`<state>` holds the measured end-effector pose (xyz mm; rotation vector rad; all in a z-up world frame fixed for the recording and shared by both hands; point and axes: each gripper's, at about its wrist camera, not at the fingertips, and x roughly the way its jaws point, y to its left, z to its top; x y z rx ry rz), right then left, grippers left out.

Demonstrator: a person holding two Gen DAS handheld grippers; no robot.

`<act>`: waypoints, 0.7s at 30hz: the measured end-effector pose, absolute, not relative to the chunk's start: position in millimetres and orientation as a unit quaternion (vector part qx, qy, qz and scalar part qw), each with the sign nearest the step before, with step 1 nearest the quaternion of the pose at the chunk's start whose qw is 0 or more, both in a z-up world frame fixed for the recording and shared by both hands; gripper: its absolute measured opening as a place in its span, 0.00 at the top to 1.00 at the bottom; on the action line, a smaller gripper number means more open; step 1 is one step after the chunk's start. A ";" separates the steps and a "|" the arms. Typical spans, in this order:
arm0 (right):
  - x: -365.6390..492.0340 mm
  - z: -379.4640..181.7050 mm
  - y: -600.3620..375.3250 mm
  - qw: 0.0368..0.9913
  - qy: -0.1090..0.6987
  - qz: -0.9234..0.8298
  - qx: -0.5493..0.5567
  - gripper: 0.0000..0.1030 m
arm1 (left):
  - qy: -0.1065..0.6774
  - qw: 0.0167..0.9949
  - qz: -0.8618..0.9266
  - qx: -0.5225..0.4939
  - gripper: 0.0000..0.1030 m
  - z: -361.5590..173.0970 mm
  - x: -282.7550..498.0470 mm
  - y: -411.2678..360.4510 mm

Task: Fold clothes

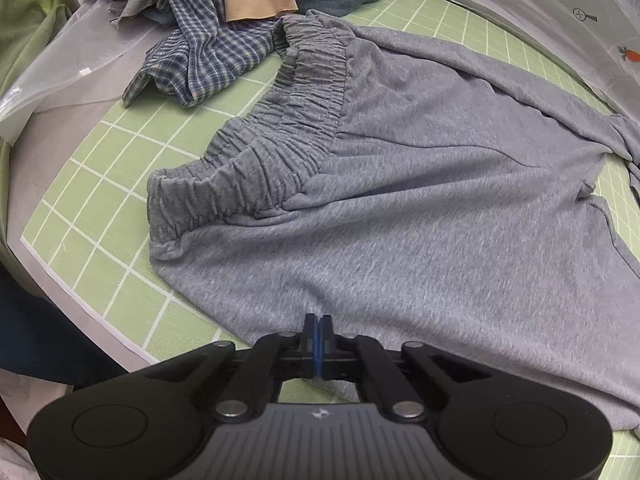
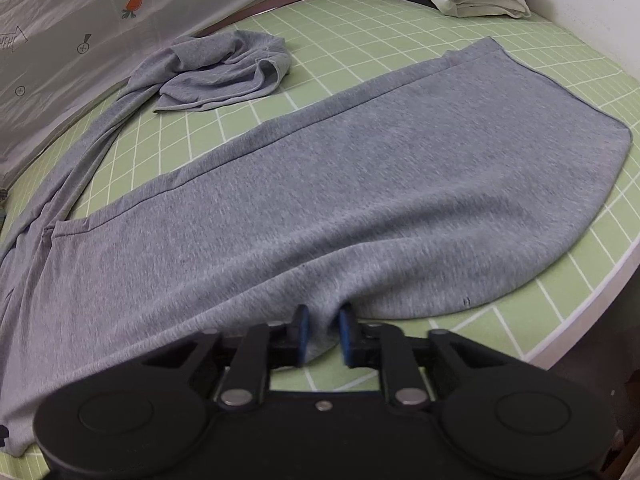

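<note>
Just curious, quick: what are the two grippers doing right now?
Left gripper: shut on the near edge of the grey knit trousers.
Right gripper: shut on the same trousers' bunched edge.

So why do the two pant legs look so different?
The near leg lies flat and stretched out on the mat; the far leg is twisted and bunched in a heap at its end. The near leg looks wide, the far one rope-thin. Both are the same gray knit.
</note>
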<state>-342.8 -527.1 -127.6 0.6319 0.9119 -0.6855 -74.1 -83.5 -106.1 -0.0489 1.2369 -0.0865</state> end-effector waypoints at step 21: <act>-369.3 -92.7 -524.7 0.784 0.434 -0.329 0.300 0.55 | 0.553 0.833 -0.017 -0.014 0.65 -70.0 -84.7 -55.3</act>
